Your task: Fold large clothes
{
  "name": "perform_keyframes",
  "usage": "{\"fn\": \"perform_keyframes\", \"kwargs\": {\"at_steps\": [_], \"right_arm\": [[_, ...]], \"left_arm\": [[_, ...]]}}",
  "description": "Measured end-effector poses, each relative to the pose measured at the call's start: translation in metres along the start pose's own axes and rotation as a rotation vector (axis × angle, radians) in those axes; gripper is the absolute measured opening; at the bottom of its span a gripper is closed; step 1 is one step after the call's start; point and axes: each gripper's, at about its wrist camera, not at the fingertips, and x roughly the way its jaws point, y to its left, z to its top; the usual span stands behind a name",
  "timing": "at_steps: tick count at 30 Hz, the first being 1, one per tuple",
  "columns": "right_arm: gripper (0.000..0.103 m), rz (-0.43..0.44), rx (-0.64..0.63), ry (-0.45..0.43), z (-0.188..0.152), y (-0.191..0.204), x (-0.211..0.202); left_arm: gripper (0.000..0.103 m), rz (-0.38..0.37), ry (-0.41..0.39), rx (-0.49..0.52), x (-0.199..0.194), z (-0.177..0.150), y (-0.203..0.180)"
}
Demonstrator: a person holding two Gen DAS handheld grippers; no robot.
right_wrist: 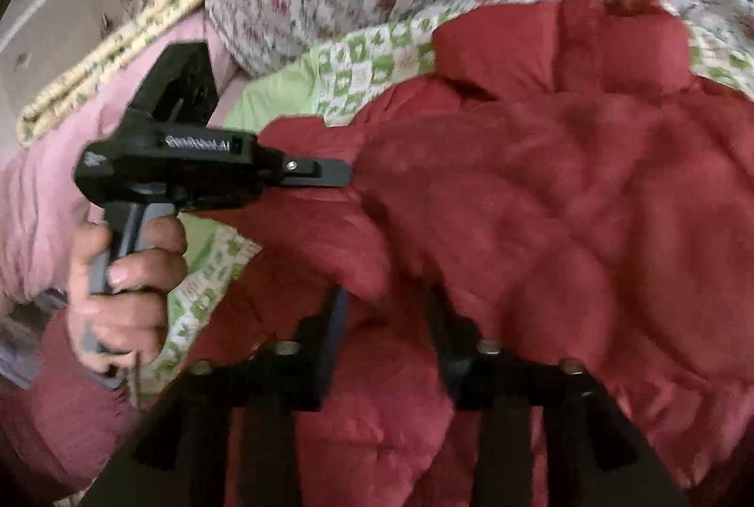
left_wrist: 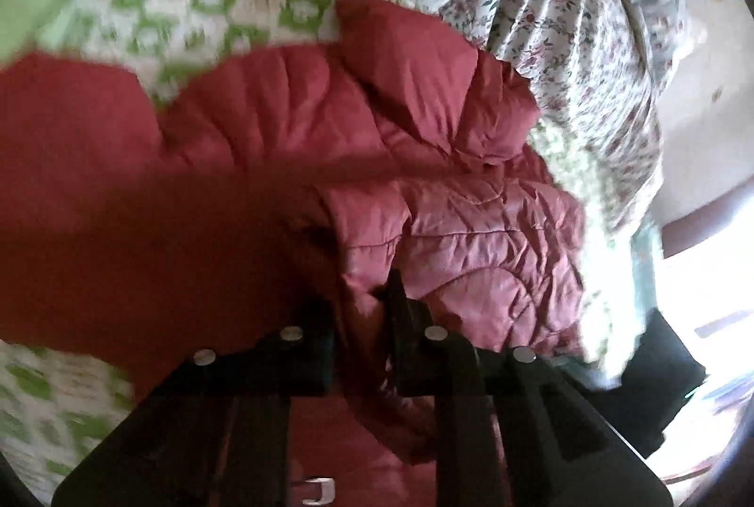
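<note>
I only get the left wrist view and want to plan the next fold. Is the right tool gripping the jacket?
Observer: No. The right tool is open. The jacket lies between its fingers, but they do not seem to pinch it.
Operator: Where does my left tool bite, seen from the side?
Observer: The right wrist view shows the left tool shut on the jacket's edge, just above the green quilt.
Operator: Anything close to my hand?
Observer: Pink fabric lies right behind the hand that holds the left tool.
</note>
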Motion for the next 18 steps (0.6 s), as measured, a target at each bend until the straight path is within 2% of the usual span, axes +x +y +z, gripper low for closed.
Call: {"fn": "perform_keyframes", "kwargs": {"at_steps": [3, 5, 6, 8, 9, 11, 13, 16, 17, 18], "right_arm": [[0.043, -0.045, 0.043, -0.093, 0.005, -0.017, -0.037], [0.049, -0.151, 0.056, -0.148, 0.013, -0.034, -0.056], [0.054, -0.207, 0.059, -0.154, 0.017, -0.042, -0.059], [0.055, -0.299, 0.084, -0.137, 0.026, -0.068, -0.058], [0.055, -0.317, 0.097, -0.116, 0.027, -0.076, -0.053], [0.054, -0.339, 0.132, -0.055, 0.027, -0.098, -0.038], [0.053, -0.339, 0.153, -0.026, 0.022, -0.111, -0.025], [0.053, -0.365, 0.14, -0.018, 0.016, -0.114, -0.01], [0.054, -0.373, 0.143, -0.02, 0.015, -0.113, -0.007], [0.055, -0.377, 0.146, -0.025, 0.014, -0.112, -0.006]], "left_arm": [[0.014, 0.128, -0.048, 0.147, -0.007, 0.003, -0.013], [0.015, 0.206, -0.067, 0.23, -0.004, -0.001, -0.019], [0.015, 0.236, -0.068, 0.254, 0.0, -0.002, -0.022], [0.016, 0.288, -0.07, 0.286, 0.008, -0.006, -0.023], [0.02, 0.322, -0.078, 0.297, 0.012, -0.008, -0.023], [0.026, 0.35, -0.086, 0.288, 0.013, -0.011, -0.02], [0.039, 0.361, -0.103, 0.239, 0.002, -0.014, -0.01], [0.039, 0.408, -0.18, 0.158, -0.029, -0.017, 0.001], [0.039, 0.394, -0.21, 0.134, -0.042, -0.019, 0.002], [0.039, 0.35, -0.238, 0.114, -0.054, -0.022, 0.002]]}}
